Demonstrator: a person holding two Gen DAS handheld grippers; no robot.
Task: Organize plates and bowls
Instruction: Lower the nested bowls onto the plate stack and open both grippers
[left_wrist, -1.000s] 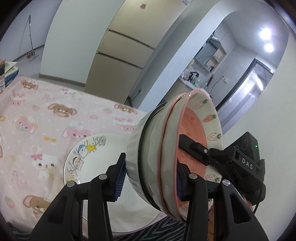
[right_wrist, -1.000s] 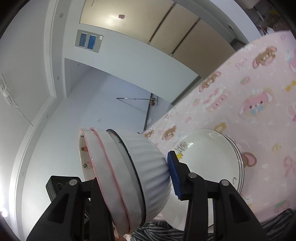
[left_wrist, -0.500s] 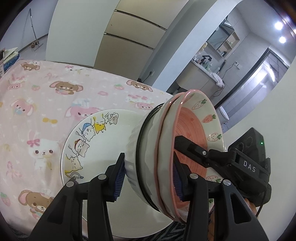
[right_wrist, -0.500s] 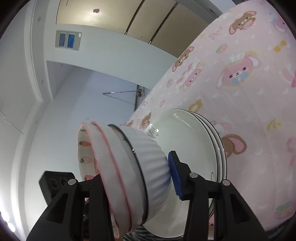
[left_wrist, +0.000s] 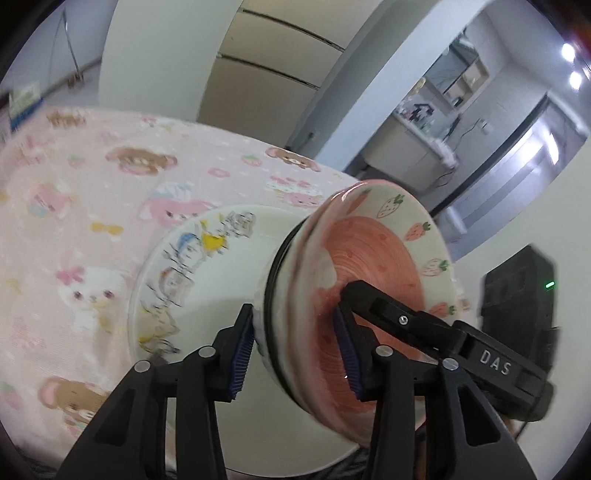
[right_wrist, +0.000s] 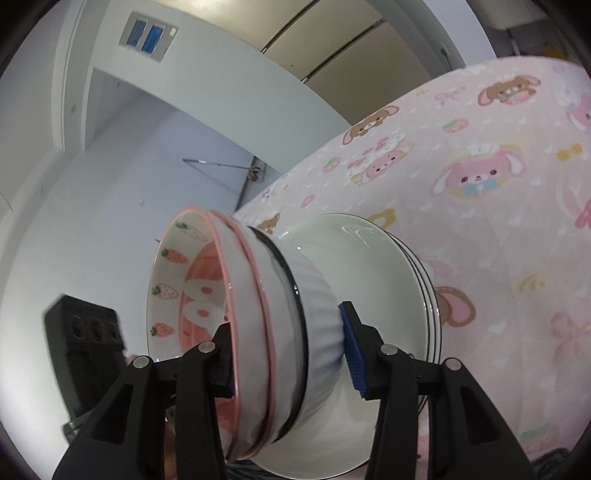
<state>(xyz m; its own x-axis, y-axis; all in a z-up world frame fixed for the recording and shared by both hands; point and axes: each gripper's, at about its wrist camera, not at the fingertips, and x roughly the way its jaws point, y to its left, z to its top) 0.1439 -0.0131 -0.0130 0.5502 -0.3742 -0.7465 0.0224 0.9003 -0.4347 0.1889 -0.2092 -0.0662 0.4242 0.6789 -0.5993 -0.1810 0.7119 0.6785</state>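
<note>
Gripping from both sides, the two grippers held one nested stack of bowls (left_wrist: 354, 295) tipped on its side above the plates. The left gripper (left_wrist: 295, 350) had one blue pad (left_wrist: 242, 354) against the ribbed white outer bowl (right_wrist: 317, 321) and the other pad inside the pink strawberry bowl (left_wrist: 373, 266), and its jaws were closing on the stack between them at a middling width. The right gripper (right_wrist: 288, 354) clamped the same stack from the other side, one blue pad (right_wrist: 352, 354) pressed to the white bowl's ribbed base, the opposite finger reaching over the pink rim into the bowl's mouth, jaws at a middling width too. In the left wrist view the right gripper's black finger with the letters DAS showed lying across the pink interior. The stack counted at least three bowls: a ribbed white one with a dark rim on the outside, then pink-rimmed ones nested within, strawberries and carrots printed round the inner wall. Just behind and below it sat a stack of plates (right_wrist: 417, 295) on the counter, the top one white with cartoon figures (left_wrist: 192, 258) along its edge, dark rim lines marking the plates beneath. Whether the bowls' base touched the top plate could not be told; it was very close. A pink cloth (right_wrist: 498, 229) with bears, rabbits and bows covered the counter. The left wrist view was smeared with motion blur.
</note>
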